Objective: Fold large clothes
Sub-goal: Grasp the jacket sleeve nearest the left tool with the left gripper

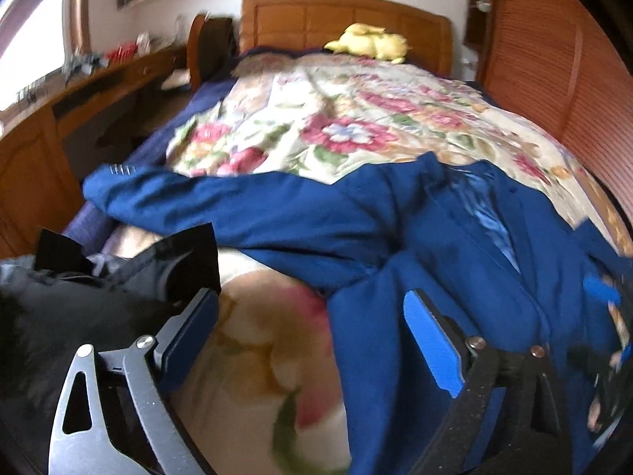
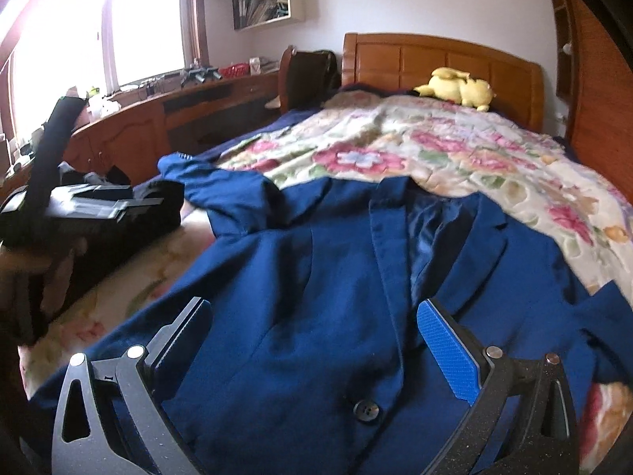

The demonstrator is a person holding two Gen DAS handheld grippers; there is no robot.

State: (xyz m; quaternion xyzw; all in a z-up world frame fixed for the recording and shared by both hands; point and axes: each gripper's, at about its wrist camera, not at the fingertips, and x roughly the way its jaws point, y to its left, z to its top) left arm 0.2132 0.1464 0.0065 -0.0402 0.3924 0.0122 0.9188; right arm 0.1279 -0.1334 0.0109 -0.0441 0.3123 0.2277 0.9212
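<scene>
While both gape empty, right tool [image 2: 314, 352] overhangs jacket [image 2: 316, 261].

The jacket [image 2: 300, 277] is deep blue with a shinier blue lining [image 2: 431, 233] and a dark button [image 2: 367, 411]. The quilt [image 2: 455, 150] is cream with pink and red flowers and green leaves. The far plush [image 2: 459, 88] is yellow, the headboard [image 2: 443, 55] orange-brown wood. Each tool [image 2: 316, 340] has blue pads [image 2: 447, 352] on dark grey metal.
</scene>
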